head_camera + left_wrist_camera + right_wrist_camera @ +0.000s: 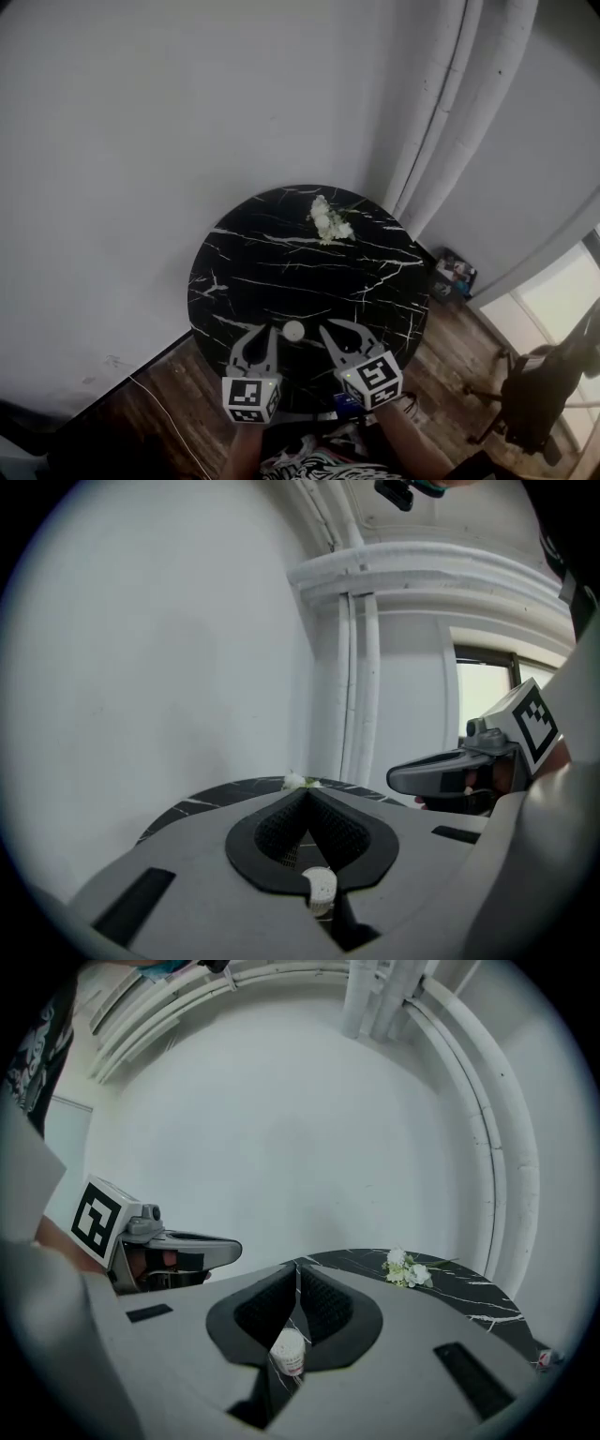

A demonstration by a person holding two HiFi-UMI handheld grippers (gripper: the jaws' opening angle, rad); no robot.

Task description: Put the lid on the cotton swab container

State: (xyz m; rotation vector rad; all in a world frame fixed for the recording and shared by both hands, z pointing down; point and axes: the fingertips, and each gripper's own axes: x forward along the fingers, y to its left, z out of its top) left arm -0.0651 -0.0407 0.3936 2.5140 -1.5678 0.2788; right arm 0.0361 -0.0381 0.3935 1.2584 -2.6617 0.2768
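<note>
Cotton swab container point(293, 330) sits lower centre of head view on table point(246, 267), no loose lid visible, lid state unclear; my left gripper point(306, 791) and right gripper point(298, 1267) both clenched empty.

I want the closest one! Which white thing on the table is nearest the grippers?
The round cotton swab container, at the table's near side. The flowers lie at its far edge.

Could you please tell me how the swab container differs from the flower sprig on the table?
The small white cylindrical swab container stands upright by the round black marble table's near edge; the white flower sprig lies flat by the far edge. The container is compact, the sprig sprawling. Both are white.
</note>
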